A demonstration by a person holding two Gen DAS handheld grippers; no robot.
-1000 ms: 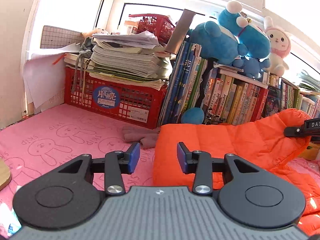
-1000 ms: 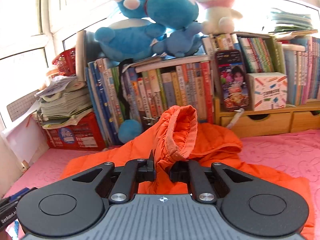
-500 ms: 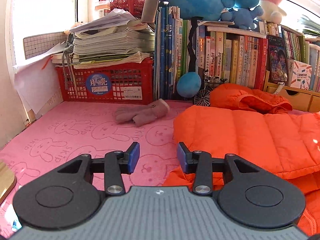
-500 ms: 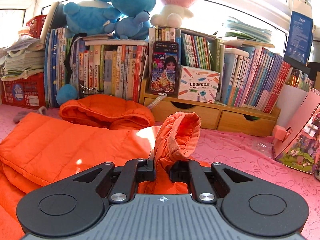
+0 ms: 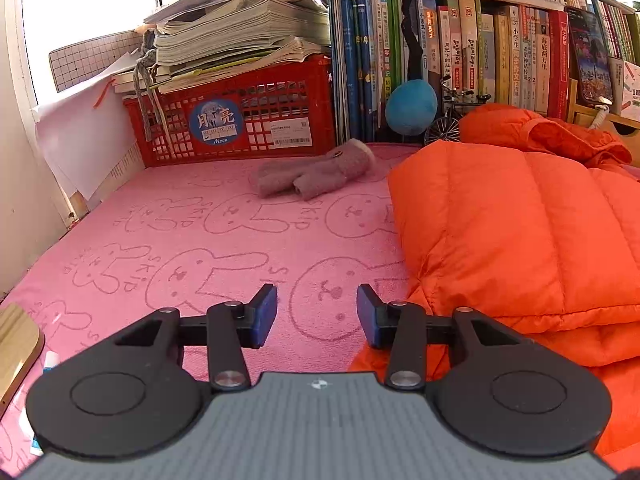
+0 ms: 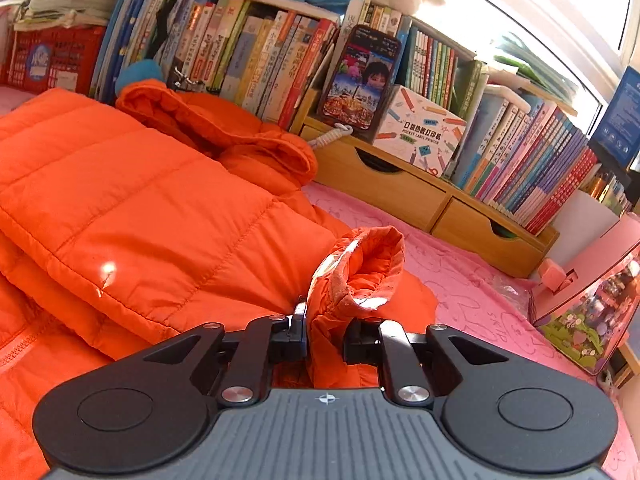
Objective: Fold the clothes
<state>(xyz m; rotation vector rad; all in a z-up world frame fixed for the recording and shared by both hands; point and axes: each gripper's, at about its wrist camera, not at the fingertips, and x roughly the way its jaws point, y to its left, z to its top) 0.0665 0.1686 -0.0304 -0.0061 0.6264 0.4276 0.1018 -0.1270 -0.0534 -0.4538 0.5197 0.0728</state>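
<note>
Your orange jacket lies spread over the pink bunny-print mat on the bench, its body already doubled over itself and its hood bunched at the far side against the books. It is puffy and slick, so the folded layer may spring back or slide off if you let go too soon.

Your right tool is clamped on the sleeve cuff, but its jaws are starting to open, with the cuff standing up between them. If the cuff drops here, to the right of the body, the sleeve likely lands short and rumpled, not across the fold.

Your left tool stands partly open with nothing in it, over bare mat just left of the jacket's near edge. Close it there and you may pinch the mat instead.

The grey glove lies near the jacket's far left corner and could get swept under.
</note>
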